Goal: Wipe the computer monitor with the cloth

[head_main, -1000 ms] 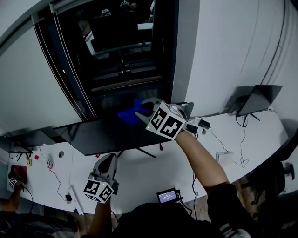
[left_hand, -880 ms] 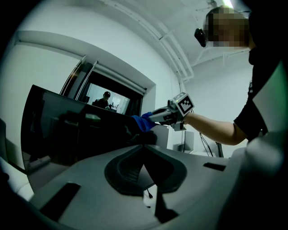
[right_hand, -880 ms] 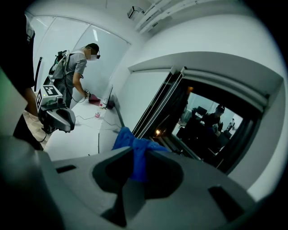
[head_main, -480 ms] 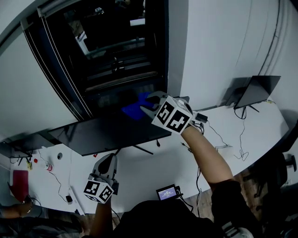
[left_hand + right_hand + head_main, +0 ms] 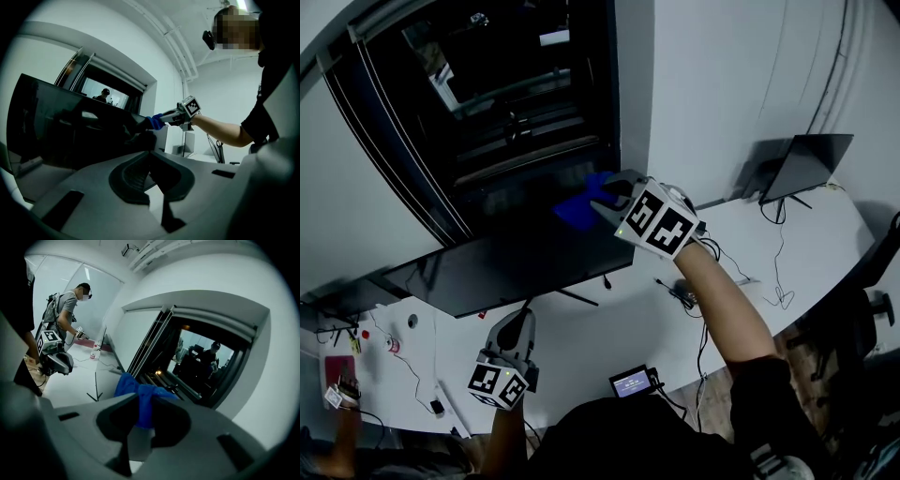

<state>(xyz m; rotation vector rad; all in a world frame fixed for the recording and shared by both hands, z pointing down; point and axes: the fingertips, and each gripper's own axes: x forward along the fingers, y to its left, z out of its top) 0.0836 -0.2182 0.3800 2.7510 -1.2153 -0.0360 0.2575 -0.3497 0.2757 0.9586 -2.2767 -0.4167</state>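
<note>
On the white worktop (image 5: 581, 337) stands a wide, dark computer monitor (image 5: 516, 267), its screen facing us and its thin stand legs spread on the surface. We hold the right tool (image 5: 602, 199) with our arm stretched out to the far side, at the monitor's upper edge near its right end. Its jaws are pressed together on a blue cloth (image 5: 579, 208). In the right gripper view the cloth (image 5: 140, 399) is bunched between the jaws of the right tool (image 5: 140, 420) and spills out beyond them toward the dark window behind the monitor. From the left gripper view the cloth (image 5: 153, 122) sits at the top right corner of the monitor (image 5: 70, 126), with the right tool (image 5: 171, 115) just behind it; we cannot tell whether the cloth touches the screen.

We hold the left tool (image 5: 517, 328) low at the near side, over the worktop in front of the monitor and well apart from the cloth. In its own view the jaws of the left tool (image 5: 152, 176) are closed on each other with nothing between them.

To the far right stands a second dark screen (image 5: 797, 167), with loose cables (image 5: 778, 291) lying near it. A small lit device (image 5: 630, 382) rests at the near edge. A second person (image 5: 68, 310) stands at the left end of the worktop.
</note>
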